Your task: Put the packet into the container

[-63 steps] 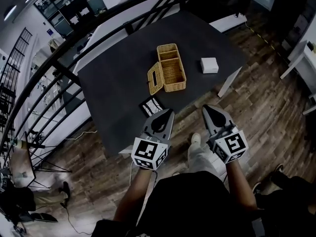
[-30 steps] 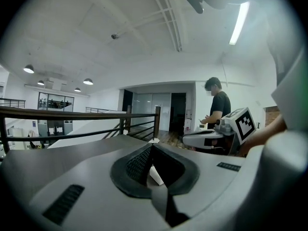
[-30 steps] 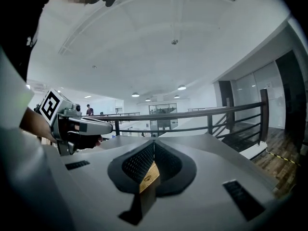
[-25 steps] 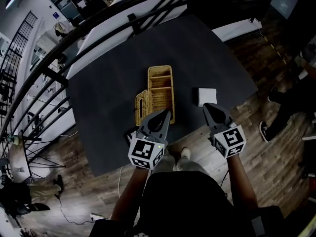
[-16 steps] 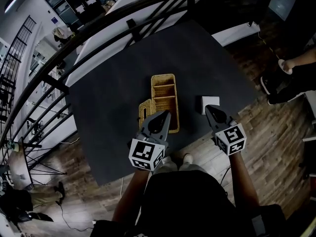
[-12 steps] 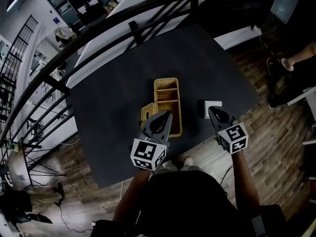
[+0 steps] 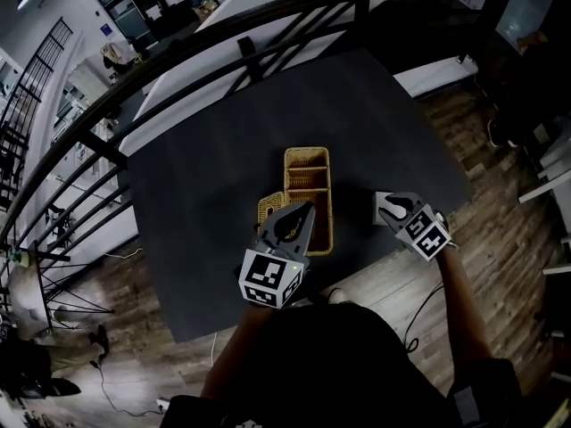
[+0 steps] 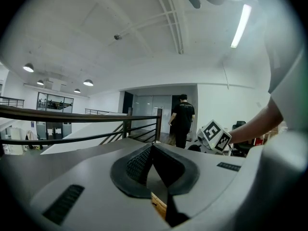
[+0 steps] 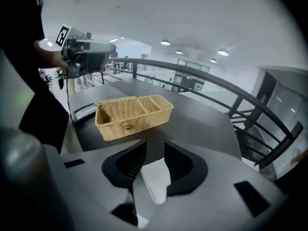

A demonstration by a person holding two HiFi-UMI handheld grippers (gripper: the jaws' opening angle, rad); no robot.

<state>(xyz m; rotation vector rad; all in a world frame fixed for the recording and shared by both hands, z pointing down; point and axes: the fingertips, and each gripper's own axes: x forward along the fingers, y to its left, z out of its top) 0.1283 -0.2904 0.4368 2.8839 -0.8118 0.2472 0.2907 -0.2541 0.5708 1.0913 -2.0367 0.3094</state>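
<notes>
A wicker basket [image 7: 308, 190] with several compartments stands on the dark table [image 7: 205, 176], its lid [image 7: 267, 209] lying flat at its left. Just right of it is a white packet [image 7: 379, 201], mostly hidden under my right gripper [image 7: 386, 205]. In the right gripper view that packet [image 9: 155, 178] shows through the narrow gap of the right gripper [image 9: 155, 147], whose jaws have just been opening and are not pressing on it. The basket [image 9: 132, 112] lies ahead. My left gripper [image 7: 306, 210] hovers shut over the basket's near end, with wicker [image 8: 159, 204] showing below the left gripper [image 8: 153, 147].
A flat dark packet [image 9: 83, 111] lies near the table's front edge beside the basket. A black railing [image 7: 268, 34] runs behind the table. Wooden floor [image 7: 500, 194] lies to the right. A person [image 8: 183, 119] stands far off in the left gripper view.
My right gripper has dropped and tipped downward onto the white packet, its jaws parting slightly. The left gripper has edged forward over the basket's near end.
</notes>
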